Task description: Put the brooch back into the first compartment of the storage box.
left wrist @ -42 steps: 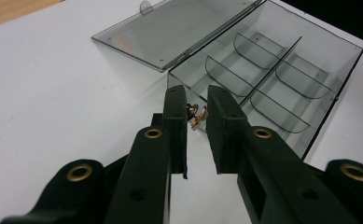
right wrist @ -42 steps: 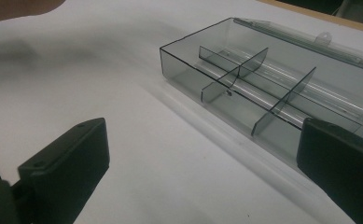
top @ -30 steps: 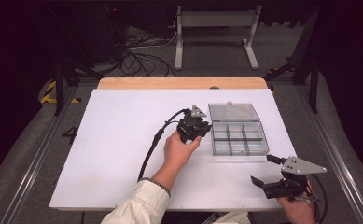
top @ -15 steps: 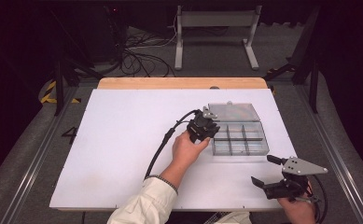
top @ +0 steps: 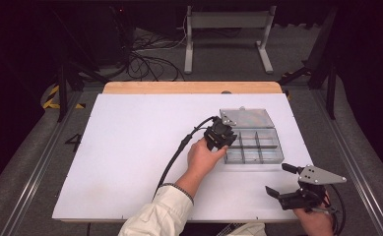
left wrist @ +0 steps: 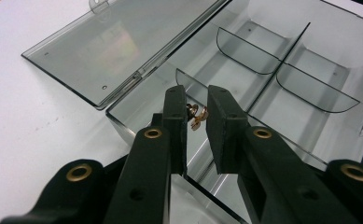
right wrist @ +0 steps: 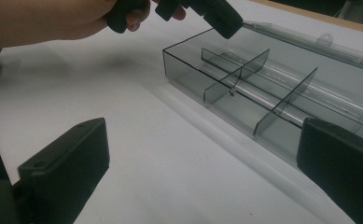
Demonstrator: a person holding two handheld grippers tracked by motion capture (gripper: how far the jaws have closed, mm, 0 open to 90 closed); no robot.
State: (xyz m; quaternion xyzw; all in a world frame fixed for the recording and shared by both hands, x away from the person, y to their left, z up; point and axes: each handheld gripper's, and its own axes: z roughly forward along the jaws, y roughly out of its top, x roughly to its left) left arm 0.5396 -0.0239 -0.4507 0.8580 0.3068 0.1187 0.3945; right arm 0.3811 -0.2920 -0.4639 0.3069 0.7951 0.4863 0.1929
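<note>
A small brass-coloured part [left wrist: 197, 115] is pinched between the nearly closed jaws of the left gripper [top: 222, 137], seen at the centre of the left gripper view. It is held directly above the near-corner compartment of the clear divided box [left wrist: 310, 56], whose open lid [left wrist: 123, 42] lies flat at the upper left of that frame. The release turns on this: the compartment lies straight below the jaws, just inside the box wall. The right gripper [top: 285, 183], jaws spread wide and empty, is held at the lower right of the high view, well apart from the box on the desk [top: 130, 147].
</note>
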